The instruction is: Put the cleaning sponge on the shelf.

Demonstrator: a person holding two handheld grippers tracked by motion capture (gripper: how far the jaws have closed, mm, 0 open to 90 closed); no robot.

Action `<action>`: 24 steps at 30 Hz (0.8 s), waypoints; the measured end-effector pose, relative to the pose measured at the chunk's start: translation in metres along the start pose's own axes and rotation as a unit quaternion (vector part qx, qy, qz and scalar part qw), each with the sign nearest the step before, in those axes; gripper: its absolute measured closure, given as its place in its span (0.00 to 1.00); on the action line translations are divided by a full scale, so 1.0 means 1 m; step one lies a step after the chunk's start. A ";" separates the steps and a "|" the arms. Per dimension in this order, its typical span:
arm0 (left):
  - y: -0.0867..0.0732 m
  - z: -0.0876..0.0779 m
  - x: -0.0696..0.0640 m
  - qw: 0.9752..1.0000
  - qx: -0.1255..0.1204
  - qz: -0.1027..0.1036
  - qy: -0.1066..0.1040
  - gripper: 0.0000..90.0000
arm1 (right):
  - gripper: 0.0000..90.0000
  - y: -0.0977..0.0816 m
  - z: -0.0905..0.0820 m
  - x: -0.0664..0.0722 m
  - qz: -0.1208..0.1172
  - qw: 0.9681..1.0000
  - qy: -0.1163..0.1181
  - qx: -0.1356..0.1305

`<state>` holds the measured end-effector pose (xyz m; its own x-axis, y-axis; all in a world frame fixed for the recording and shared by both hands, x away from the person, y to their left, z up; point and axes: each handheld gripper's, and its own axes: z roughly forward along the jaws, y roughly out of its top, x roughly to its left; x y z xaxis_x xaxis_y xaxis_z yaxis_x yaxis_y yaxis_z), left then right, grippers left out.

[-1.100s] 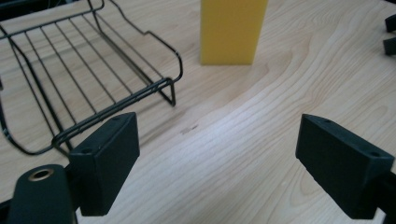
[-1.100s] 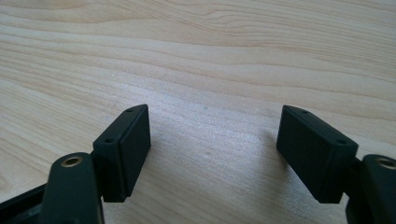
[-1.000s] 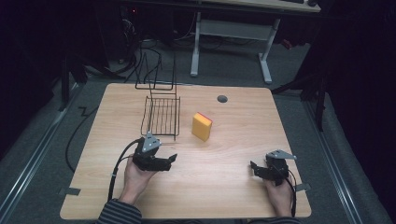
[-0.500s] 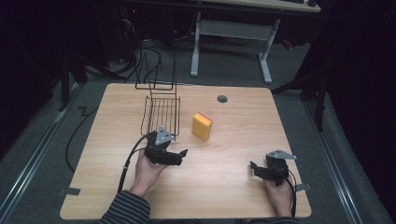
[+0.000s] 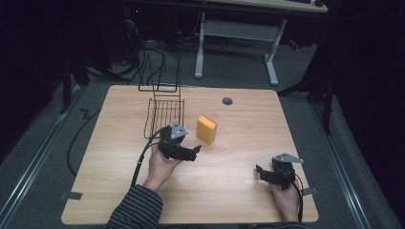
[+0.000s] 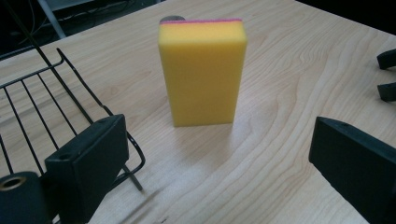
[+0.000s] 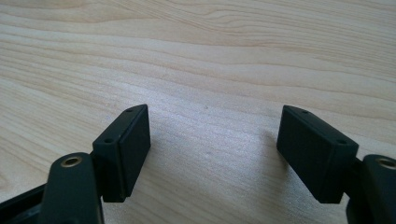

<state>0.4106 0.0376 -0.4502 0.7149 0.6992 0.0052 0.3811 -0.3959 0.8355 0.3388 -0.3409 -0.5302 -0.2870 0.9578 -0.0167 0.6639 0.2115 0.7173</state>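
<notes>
Keep the wire rack (image 5: 163, 114) clear at the left. The left gripper (image 5: 193, 151), jaws just opened and empty, advances squarely to straddle the upright sponge (image 5: 206, 129) mid-table. The right gripper (image 5: 260, 172) rests open.
</notes>
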 end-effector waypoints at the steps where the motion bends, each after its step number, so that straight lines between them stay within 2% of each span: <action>1: 0.002 0.001 0.000 1.000 -0.001 0.000 0.001 0.06 | 0.29 0.000 0.000 0.000 0.000 1.000 0.000 0.000; 8: 0.012 0.013 0.003 1.000 -0.002 -0.014 -0.004 0.02 | 0.29 0.000 0.000 0.000 0.000 1.000 0.000 0.000; 14: 0.018 0.021 0.004 1.000 0.001 -0.017 -0.005 0.01 | 0.29 0.000 0.000 0.000 0.000 1.000 0.000 0.000; 16: 0.021 0.026 0.005 1.000 -0.002 -0.025 -0.005 0.01 | 0.29 0.000 0.000 0.000 0.000 1.000 0.000 0.000; 24: 0.031 0.042 0.003 1.000 -0.006 -0.018 -0.001 0.00 | 0.29 0.000 0.000 0.000 0.000 1.000 0.000 0.000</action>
<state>0.4495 0.0026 -0.4468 0.7024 0.7113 -0.0267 0.3995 -0.3629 0.8419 0.3389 -0.3410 -0.5302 -0.2863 0.9580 -0.0170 0.6643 0.2113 0.7170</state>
